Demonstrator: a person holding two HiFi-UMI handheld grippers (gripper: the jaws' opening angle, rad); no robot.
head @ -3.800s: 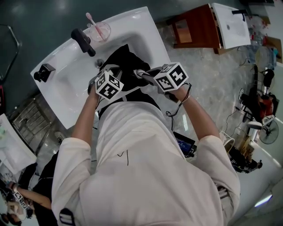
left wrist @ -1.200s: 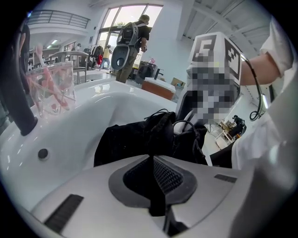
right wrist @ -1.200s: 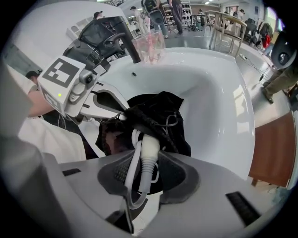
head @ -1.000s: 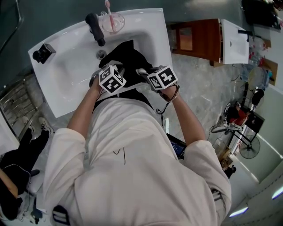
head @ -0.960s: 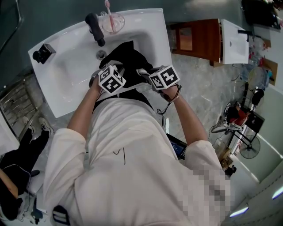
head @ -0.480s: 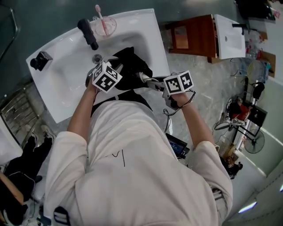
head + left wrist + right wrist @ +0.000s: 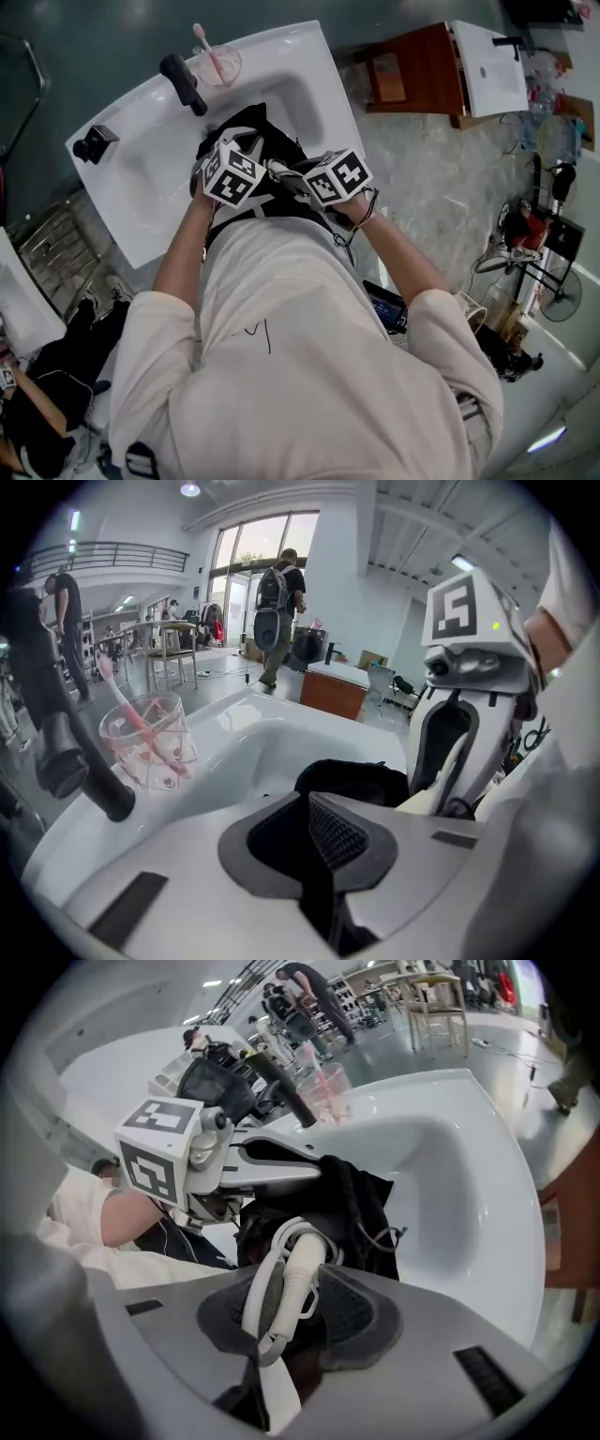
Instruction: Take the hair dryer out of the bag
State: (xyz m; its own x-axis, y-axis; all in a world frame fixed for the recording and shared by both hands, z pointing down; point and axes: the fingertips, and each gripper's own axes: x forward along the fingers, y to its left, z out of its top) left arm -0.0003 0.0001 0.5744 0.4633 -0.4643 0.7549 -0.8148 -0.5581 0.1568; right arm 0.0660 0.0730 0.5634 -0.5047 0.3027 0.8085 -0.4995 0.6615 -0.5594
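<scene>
A black bag (image 7: 272, 127) lies slumped in the white sink (image 7: 141, 178). My left gripper (image 7: 246, 142) reaches over the bag's near edge. Its jaws have just been closing, and in the right gripper view its fingertips (image 7: 305, 1164) pinch the bag's (image 7: 361, 1204) rim. In its own view the pads (image 7: 342, 832) stand almost together, with the bag's opening (image 7: 352, 778) just beyond. My right gripper (image 7: 305, 1279) is shut on the hair dryer's cream-white handle (image 7: 291, 1279), which has its cord looped round it. The rest of the dryer is hidden below the jaws. The right gripper (image 7: 286, 173) sits close beside the left one.
A black faucet (image 7: 181, 82) and a clear cup holding a pink toothbrush (image 7: 216, 64) stand on the sink's far rim. A small black fitting (image 7: 92, 147) sits at its left corner. A wooden stand with another basin (image 7: 422, 66) is off to the right. People walk in the background (image 7: 277, 602).
The right gripper has swung left from beside the sink's edge to close beside the left gripper over the bag. The left gripper has shifted slightly nearer.
</scene>
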